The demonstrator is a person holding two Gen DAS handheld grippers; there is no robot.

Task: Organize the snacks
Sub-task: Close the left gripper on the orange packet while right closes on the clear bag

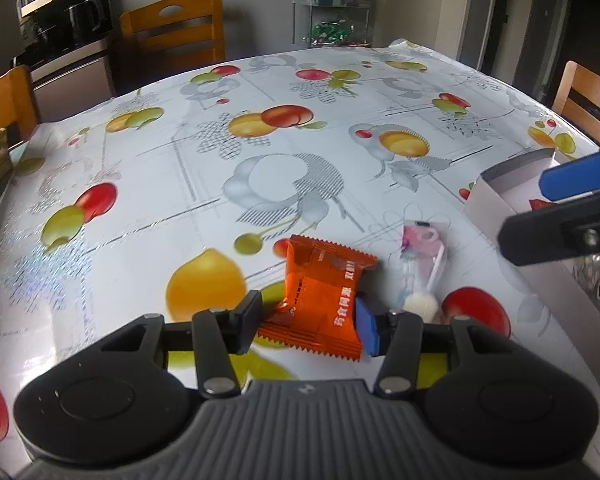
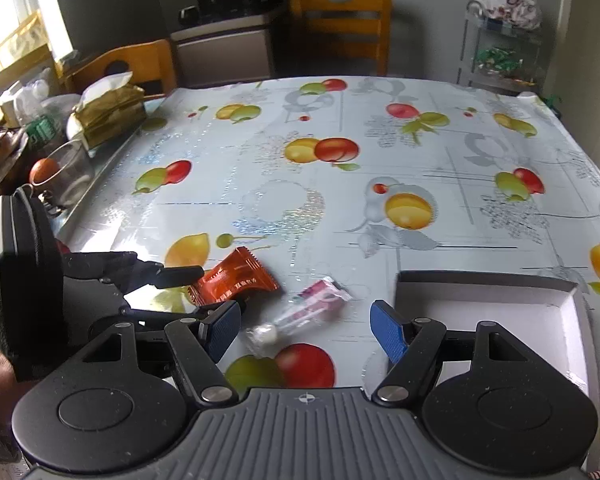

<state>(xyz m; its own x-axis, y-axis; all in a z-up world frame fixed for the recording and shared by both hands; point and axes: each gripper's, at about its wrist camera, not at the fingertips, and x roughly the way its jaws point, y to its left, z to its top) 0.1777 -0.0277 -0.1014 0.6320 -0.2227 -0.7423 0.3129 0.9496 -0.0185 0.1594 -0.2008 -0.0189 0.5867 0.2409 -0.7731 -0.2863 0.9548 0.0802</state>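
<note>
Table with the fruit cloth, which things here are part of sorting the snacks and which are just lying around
Part of the job:
- orange snack packet, between the left gripper fingers
- clear lollipop packet
- white box
- right gripper, open

Just lying about:
- tissue pack
- glass cup
- wooden chair

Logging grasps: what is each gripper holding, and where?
Left gripper pinches the orange packet across its near end. Right gripper holds nothing.

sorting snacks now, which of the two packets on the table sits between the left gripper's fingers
The orange packet. It lies between the fingers of the left hand-held gripper; the clear pink packet lies apart, beside it, nearer the white box.
</note>
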